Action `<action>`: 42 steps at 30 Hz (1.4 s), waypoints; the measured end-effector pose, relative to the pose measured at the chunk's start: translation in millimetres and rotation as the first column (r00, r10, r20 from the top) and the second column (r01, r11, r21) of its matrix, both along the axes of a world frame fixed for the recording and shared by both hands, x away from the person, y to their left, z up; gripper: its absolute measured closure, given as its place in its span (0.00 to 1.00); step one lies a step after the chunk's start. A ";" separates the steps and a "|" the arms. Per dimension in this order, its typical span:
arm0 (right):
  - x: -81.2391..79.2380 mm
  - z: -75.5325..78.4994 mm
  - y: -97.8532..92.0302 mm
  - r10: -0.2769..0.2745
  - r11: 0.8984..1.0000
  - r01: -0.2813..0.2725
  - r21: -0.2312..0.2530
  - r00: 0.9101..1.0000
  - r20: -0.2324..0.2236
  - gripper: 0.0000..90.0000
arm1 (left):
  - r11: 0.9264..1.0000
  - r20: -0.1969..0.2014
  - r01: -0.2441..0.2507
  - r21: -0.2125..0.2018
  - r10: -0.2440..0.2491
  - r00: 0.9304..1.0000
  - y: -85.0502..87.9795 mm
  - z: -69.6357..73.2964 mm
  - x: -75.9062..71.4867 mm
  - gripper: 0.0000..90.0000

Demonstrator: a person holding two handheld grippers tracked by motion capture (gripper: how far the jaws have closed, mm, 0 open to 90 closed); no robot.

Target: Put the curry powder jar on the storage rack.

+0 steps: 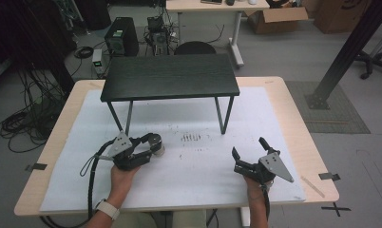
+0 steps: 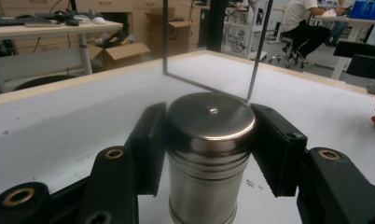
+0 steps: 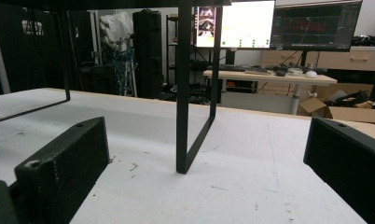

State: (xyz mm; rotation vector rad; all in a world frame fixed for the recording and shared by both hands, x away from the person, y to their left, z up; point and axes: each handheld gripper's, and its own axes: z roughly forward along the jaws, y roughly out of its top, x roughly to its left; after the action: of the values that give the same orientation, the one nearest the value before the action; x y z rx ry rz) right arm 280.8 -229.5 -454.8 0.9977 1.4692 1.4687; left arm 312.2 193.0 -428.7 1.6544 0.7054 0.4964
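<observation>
Left gripper view showed the left hand-held gripper clamped on the tin, not yet lifted off the worktop; the right hand-held gripper stood apart, idle.

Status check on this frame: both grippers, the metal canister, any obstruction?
Left gripper shut on metal canister, upright on the white mat. Right gripper open, empty. Black shelf stands beyond; nothing in the way.

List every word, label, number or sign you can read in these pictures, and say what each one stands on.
None can be read.
Metal canister, held in the left gripper: no label or print.
Paper beside it: small dark print, too blurred.
Monitors in the right gripper view: windows and graphs, text too small.
Paper in the high view: dark marks, not letters.
</observation>
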 end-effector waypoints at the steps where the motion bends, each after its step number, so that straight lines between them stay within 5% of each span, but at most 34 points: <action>1: 0.0 0.0 0.0 0.000 1.000 0.000 0.000 1.000 0.001 0.00 | 1.000 0.006 -0.005 -0.009 0.005 1.000 2.4 2.8 -1.0 0.55; 42: 0.1 -0.1 -0.2 0.004 1.000 -0.004 0.001 1.000 0.000 0.00 | 0.997 0.060 -0.023 -0.073 0.027 0.998 37.3 76.5 -12.2 0.55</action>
State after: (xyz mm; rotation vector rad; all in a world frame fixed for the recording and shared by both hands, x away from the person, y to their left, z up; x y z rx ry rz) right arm 280.9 -229.7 -454.9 0.9963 1.4712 1.4727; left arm 300.0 230.3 -352.2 1.5579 0.6919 0.5312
